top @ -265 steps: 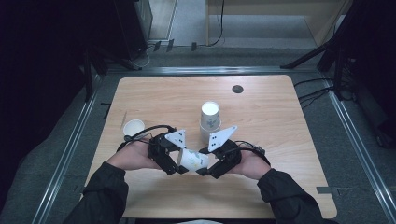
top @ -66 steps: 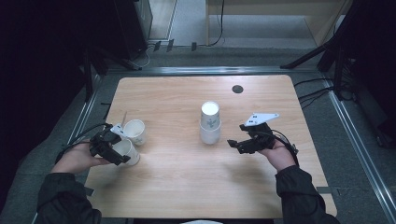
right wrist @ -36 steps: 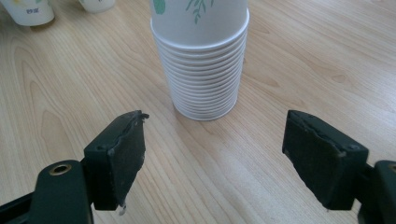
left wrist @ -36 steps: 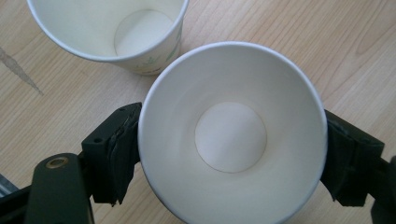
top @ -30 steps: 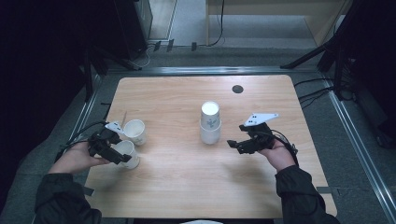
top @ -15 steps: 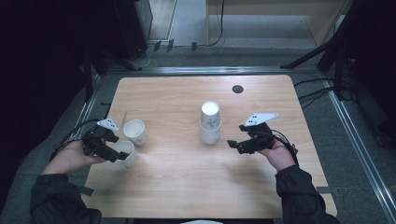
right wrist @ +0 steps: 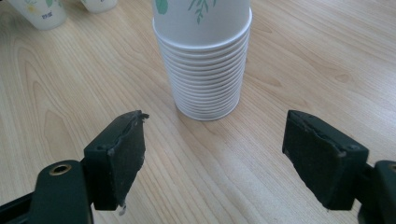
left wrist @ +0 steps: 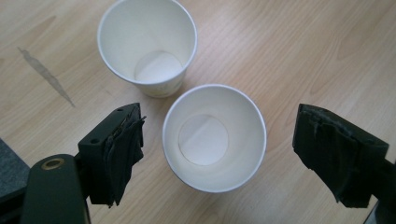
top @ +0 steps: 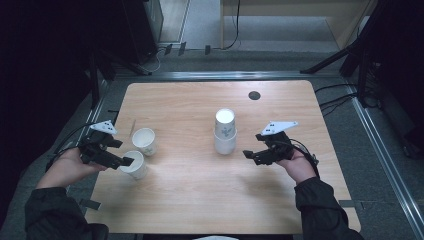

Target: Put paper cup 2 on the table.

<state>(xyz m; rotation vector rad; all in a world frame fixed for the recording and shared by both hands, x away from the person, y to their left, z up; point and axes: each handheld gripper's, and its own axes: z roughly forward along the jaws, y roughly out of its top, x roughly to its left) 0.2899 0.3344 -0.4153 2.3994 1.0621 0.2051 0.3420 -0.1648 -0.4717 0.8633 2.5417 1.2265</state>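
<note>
Two white paper cups stand upright side by side at the table's left: the far cup (top: 144, 141) (left wrist: 147, 46) and the near cup (top: 134, 165) (left wrist: 215, 137). My left gripper (top: 124, 161) (left wrist: 224, 140) hovers over the near cup, open, with both pads clear of its rim. A stack of upside-down paper cups (top: 225, 131) (right wrist: 203, 60) with a green leaf print stands at the table's middle. Just right of the stack, my right gripper (top: 248, 154) (right wrist: 212, 154) points at it, open and holding nothing.
The wooden table (top: 200, 200) has a small black disc (top: 254, 95) near its far edge and a thin dark streak (left wrist: 44, 74) beside the far cup. Metal rails (top: 380, 150) and cables run along the floor around the table.
My left gripper has lifted and drawn back a little to the left from the near cup, which stays standing. The right gripper has kept still.
</note>
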